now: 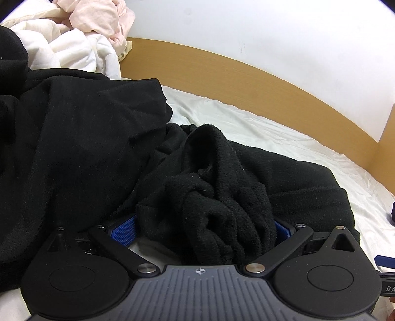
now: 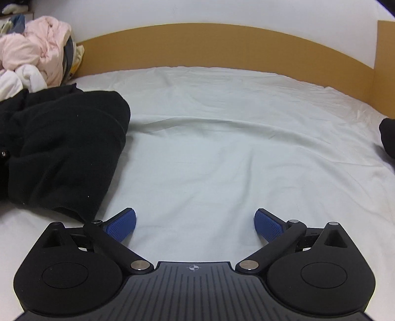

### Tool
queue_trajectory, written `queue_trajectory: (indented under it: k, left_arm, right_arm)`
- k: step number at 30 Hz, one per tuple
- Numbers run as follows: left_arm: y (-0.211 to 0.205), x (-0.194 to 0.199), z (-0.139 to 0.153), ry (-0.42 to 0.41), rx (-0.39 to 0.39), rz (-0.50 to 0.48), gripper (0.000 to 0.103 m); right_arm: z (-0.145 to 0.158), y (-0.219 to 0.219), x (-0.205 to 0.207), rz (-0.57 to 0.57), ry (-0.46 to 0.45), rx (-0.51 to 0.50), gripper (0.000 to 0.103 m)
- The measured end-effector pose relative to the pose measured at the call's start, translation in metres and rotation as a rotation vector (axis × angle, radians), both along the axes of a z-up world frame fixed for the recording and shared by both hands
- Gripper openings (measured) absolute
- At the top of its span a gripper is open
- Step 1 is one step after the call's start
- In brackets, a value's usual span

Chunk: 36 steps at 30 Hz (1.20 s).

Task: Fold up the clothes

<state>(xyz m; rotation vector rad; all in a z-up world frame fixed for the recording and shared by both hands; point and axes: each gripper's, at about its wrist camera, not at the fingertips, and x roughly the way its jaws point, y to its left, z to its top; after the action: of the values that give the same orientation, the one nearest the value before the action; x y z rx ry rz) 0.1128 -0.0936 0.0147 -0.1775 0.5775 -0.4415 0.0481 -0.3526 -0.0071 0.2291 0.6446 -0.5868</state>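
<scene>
Closest to me, my left gripper has its ribbed blue pads spread wide, and a bunched fold of the black fleece garment sits between them; I cannot tell whether the pads actually press on it. The fleece is nubbly and thick, heaped in soft ridges on the white sheet. To its left a smoother black knit drapes in broad folds. My right gripper stands fully open over bare sheet, nothing between its pads, with the black fleece garment's hem just off its left finger. Further back, a crumpled pile of pale pink and white laundry lies against the curved tan wooden headboard, with a plain white wall behind.
</scene>
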Motion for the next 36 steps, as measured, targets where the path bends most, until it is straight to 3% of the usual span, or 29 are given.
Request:
queue_trajectory:
  k: [19,36]
  left_arm:
    - [-0.008,-0.01,0.005,-0.032,0.041,0.015,0.103]
    - [0.001,0.017,0.005,-0.013,0.022,0.003,0.103]
  right_arm:
    - [-0.001,0.003,0.009,0.0,0.003,-0.002,0.103]
    - [0.0,0.001,0.01,0.0,0.003,-0.001,0.103]
